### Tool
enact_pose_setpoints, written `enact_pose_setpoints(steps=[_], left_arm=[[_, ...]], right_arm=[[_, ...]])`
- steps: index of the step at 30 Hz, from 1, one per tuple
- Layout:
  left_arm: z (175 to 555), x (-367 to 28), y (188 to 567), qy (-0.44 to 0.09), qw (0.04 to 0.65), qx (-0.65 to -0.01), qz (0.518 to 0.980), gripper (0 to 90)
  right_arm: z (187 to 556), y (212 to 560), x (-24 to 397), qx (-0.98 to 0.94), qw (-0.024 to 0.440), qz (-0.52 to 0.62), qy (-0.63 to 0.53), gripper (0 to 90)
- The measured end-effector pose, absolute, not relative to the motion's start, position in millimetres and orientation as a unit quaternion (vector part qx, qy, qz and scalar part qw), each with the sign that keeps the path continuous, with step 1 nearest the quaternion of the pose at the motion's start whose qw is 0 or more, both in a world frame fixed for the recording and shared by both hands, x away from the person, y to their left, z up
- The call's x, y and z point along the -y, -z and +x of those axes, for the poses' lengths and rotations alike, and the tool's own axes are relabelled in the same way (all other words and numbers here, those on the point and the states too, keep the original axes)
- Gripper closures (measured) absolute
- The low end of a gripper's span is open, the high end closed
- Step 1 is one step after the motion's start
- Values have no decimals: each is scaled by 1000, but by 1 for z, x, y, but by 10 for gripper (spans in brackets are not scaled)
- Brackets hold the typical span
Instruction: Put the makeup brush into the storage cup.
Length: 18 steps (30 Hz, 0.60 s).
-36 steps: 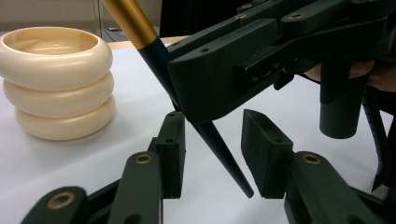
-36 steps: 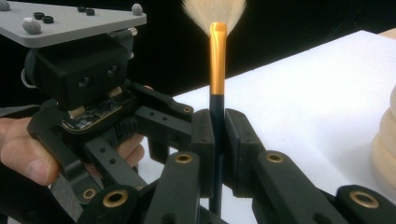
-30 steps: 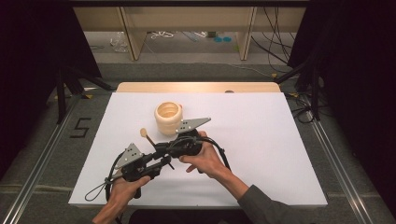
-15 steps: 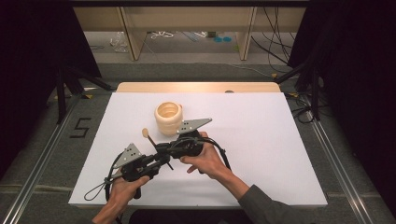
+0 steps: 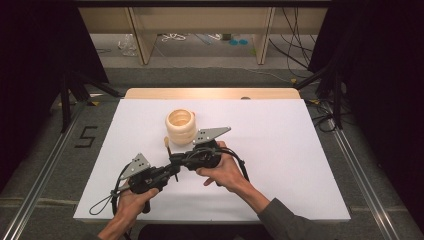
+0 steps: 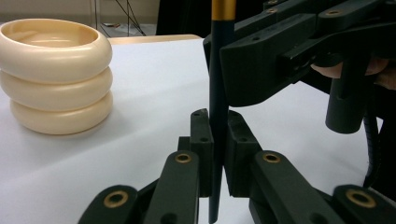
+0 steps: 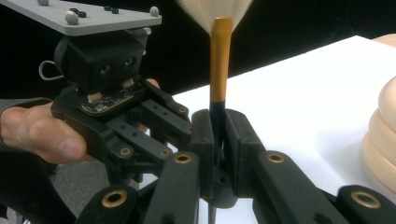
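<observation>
A brush with a dark blue handle (image 6: 217, 93), gold ferrule (image 7: 220, 60) and cream bristle tip (image 5: 166, 142) stands nearly upright above the table. My left gripper (image 6: 215, 135) (image 5: 171, 174) is shut on the lower handle. My right gripper (image 7: 217, 135) (image 5: 176, 161) is shut on the handle just above it, below the ferrule. A cream ribbed holder (image 5: 180, 126) (image 6: 55, 74) of three stacked rings stands on the white tabletop (image 5: 280, 150), just behind the brush tip. In the right gripper view its side (image 7: 383, 140) shows at the right edge.
The person's hands hold both grippers near the table's front centre. Cables trail off the front left edge (image 5: 102, 205). A wooden strip (image 5: 210, 93) borders the table's far side. Metal rails (image 5: 45, 165) run along the floor on both sides.
The brush tip has swung a little to the right, closer to the holder, and the right gripper has shifted slightly right with it. The left gripper has barely moved.
</observation>
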<state>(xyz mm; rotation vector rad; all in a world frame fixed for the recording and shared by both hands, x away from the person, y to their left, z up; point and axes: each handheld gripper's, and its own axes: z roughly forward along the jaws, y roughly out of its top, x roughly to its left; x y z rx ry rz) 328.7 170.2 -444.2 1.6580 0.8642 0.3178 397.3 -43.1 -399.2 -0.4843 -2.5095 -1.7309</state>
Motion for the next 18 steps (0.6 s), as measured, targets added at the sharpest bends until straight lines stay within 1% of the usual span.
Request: enact_pose_setpoints(steps=[3, 4, 6, 11, 12, 13, 18], left_arm=[[330, -171, 445, -142, 579, -372, 711, 837], [330, -171, 445, -141, 579, -382, 706, 837], [330, -171, 445, -140, 580, -377, 709, 838], [331, -173, 444, -142, 579, -370, 713, 838], [331, -175, 444, -144, 572, -366, 720, 838], [331, -174, 444, -146, 576, -374, 712, 838], [332, -177, 444, -149, 571, -372, 717, 838]], right_arm=[[396, 398, 45, 814, 18, -165, 557, 692], [396, 397, 46, 814, 21, -164, 558, 666], [396, 395, 49, 813, 13, -169, 558, 615], [396, 390, 59, 808, 4, -181, 561, 538], [395, 389, 61, 808, 3, -182, 560, 525], [395, 389, 63, 807, -9, -182, 561, 519], [393, 387, 75, 809, -23, -185, 557, 474]])
